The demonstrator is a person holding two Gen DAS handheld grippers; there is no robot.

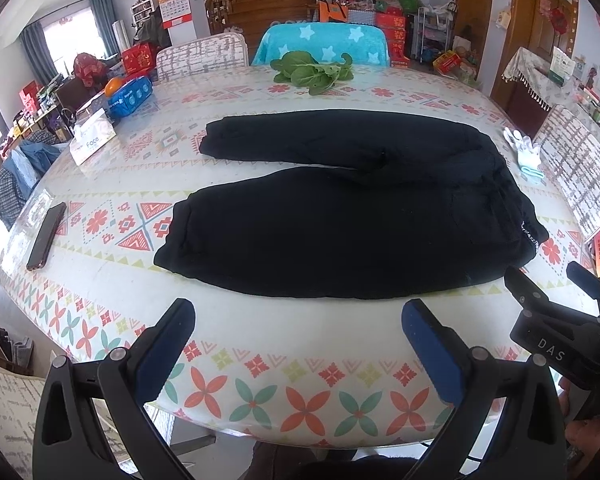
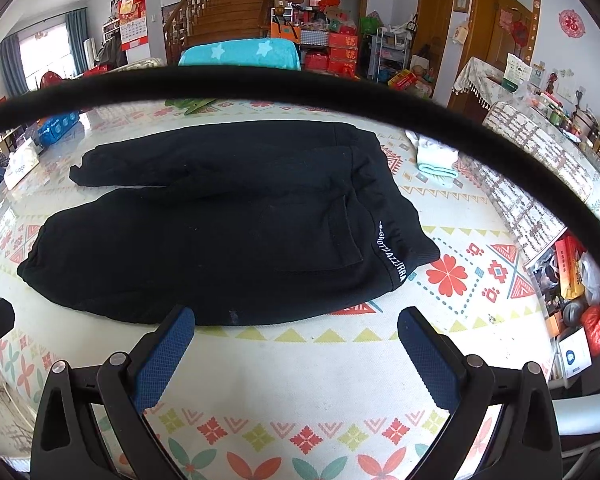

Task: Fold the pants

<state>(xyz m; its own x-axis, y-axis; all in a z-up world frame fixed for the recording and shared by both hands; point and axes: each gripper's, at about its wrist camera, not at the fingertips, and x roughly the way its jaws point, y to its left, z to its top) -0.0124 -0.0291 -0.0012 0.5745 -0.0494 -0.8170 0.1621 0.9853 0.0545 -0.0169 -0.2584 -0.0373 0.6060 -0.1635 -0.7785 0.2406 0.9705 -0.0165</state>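
Left wrist view: black pants (image 1: 340, 216) lie flat on the counter (image 1: 260, 364), legs pointing left. Left tongs (image 1: 300, 320) and right tongs (image 2: 296, 324) hover near, both wide open, holding nothing.

Bright daylight, seemingly from the window (image 1: 66, 36), glare on table (image 1: 260, 320), strong fisheye bending, dark corner vignetting

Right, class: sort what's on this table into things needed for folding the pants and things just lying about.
Needed: black pants, left gripper, right gripper.

Lying about: leafy greens, phone, tissue box, white gloves.
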